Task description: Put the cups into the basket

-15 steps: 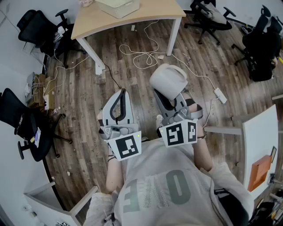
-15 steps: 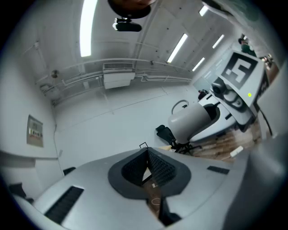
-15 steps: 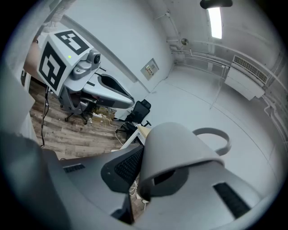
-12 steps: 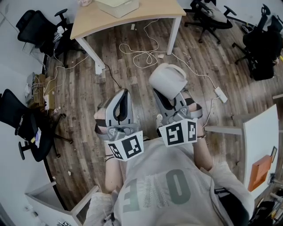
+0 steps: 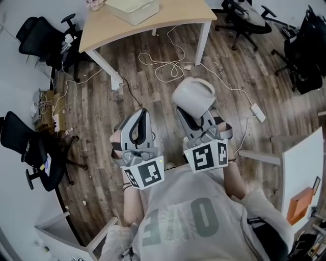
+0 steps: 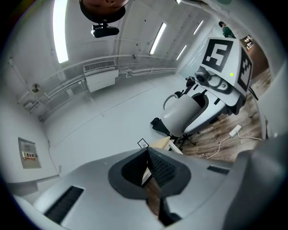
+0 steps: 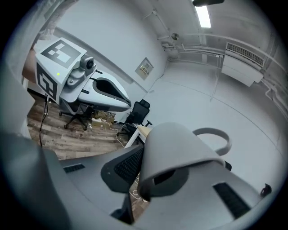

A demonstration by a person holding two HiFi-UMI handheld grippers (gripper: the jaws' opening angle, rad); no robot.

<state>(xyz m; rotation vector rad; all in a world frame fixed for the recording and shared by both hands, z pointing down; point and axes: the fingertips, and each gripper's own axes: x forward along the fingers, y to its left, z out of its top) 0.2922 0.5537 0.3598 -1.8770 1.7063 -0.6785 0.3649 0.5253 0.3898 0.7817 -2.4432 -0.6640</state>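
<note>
My right gripper point(image 5: 195, 107) is shut on a pale grey cup point(image 5: 193, 95) with a loop handle, held out in front of the person's chest above the wood floor. In the right gripper view the cup point(image 7: 176, 147) sits clamped between the two jaws, handle to the right, and hides the right gripper point(image 7: 145, 176) tips. Beside it, my left gripper point(image 5: 142, 113) is shut with nothing in it; its jaws meet at the tip in the left gripper point(image 6: 151, 157) view. A cream basket-like container point(image 5: 133, 7) stands on the wooden table point(image 5: 173, 15) far ahead.
Loose cables point(image 5: 168, 63) and a power strip point(image 5: 257, 112) lie on the floor between me and the table. Black office chairs stand at the left point(image 5: 30, 148), far left point(image 5: 38, 35) and top right point(image 5: 244, 15). A white desk point(image 5: 300, 163) is at the right.
The left gripper has shifted slightly right and forward, nearer the right one. The head view has tipped a little, so the table sits higher. The cup stays in the right gripper.
</note>
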